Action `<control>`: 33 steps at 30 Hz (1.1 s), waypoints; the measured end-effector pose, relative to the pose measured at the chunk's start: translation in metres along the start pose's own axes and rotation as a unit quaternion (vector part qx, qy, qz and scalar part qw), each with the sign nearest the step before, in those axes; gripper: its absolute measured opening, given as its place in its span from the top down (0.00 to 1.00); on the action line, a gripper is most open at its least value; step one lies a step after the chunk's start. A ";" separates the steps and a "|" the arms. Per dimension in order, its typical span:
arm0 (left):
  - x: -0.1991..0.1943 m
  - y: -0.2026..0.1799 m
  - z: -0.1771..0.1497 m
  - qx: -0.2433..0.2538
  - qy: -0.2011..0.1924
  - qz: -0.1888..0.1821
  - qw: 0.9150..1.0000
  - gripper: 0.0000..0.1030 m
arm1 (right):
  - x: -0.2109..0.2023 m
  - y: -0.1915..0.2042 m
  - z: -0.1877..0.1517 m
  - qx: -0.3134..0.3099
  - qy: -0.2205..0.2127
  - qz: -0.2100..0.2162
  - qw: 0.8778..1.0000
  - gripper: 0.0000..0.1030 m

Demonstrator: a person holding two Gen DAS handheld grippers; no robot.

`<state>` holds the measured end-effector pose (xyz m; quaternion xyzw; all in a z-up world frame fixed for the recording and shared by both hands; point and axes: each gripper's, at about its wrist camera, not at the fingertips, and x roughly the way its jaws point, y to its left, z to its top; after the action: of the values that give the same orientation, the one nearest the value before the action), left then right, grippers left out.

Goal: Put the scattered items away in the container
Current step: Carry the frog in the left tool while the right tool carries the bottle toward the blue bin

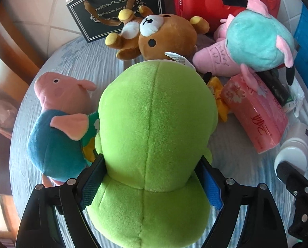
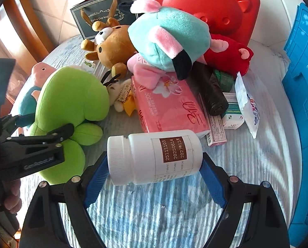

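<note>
A: Right, start with the left gripper (image 1: 152,161)?

B: Spread wide around the green plush (image 1: 154,113), flanking its narrow middle. No dent to be seen in the pile, so probably not yet squeezing. Lying on the tablecloth (image 2: 164,206) just beside the pig plush (image 1: 56,140).

A: And the right gripper (image 2: 155,156)?

B: Pinching the white bottle (image 2: 145,155) end to end, cap against one pad, base against the other. Seems firmly held, low over the cloth.

A: How to do this well?

B: Close on the waist of the plush, not the bulging head; soft, so squeeze well in before lifting. Lift straight up to clear the pig. Keep the bottle level, and mind the smooth ends: likely to slip if tilted. Then carry across to the blue crate (image 2: 302,72) at the right edge, well apart from both.

A: Surface and room?

B: Round table under ribbed pale blue cloth, crowded with toys and a pink tissue pack (image 2: 168,107). Beyond, pale floor tiles (image 1: 40,20) and a wooden chair (image 2: 19,26).
</note>
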<state>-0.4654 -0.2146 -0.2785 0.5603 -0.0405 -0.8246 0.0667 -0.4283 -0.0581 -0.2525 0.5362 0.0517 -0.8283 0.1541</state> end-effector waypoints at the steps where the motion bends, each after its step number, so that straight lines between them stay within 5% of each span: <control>1: 0.000 0.001 0.002 0.000 -0.004 -0.002 1.000 0.23 | 0.002 -0.001 0.001 0.001 0.001 0.000 1.000 0.18; 10: -0.023 0.011 -0.002 -0.013 -0.044 -0.013 0.999 0.45 | -0.004 0.003 0.010 -0.002 -0.018 -0.001 1.000 0.18; 22: -0.153 0.014 -0.025 -0.010 -0.183 -0.022 0.983 0.45 | -0.106 0.015 -0.002 0.000 -0.130 -0.021 0.991 0.18; 33: -0.259 -0.044 -0.058 -0.008 -0.276 -0.046 0.960 0.45 | -0.215 -0.015 -0.037 0.008 -0.233 -0.054 0.971 0.18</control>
<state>-0.3204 -0.1302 -0.0678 0.3112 -0.0246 -0.9498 0.0191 -0.3194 0.0081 -0.0745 0.3259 0.0364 -0.9380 0.1125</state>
